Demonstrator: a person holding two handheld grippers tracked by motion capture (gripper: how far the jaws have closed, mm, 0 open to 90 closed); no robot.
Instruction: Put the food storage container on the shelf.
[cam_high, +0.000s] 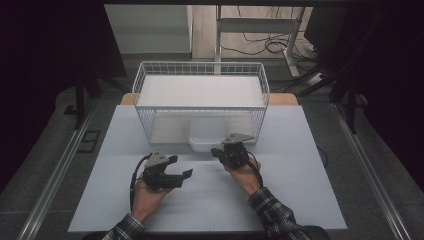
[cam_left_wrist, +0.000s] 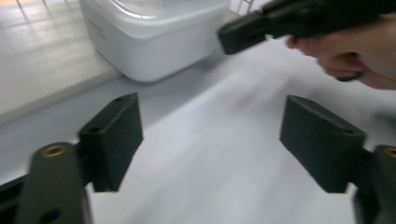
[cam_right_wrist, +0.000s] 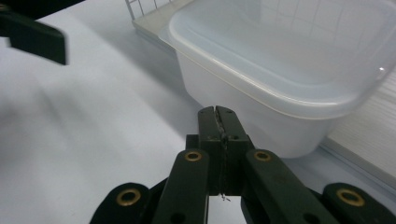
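Right gripper (cam_right_wrist: 218, 114): jaws pressed together, empty, tip just short of the translucent plastic container (cam_right_wrist: 285, 70) (lid on). Left gripper (cam_left_wrist: 210, 140): jaws wide apart, nothing between, over the white table (cam_high: 290, 170). Container sits at the open front of the white wire basket (cam_high: 200, 70), beyond both grippers.

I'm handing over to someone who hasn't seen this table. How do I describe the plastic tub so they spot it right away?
Start at the white wire basket on the far half of the table. At the middle of its near side sits the translucent white plastic tub, just beyond the right gripper. It is the only solid-walled container there, with rounded corners and a protruding rim, unlike the open wire grid behind it.
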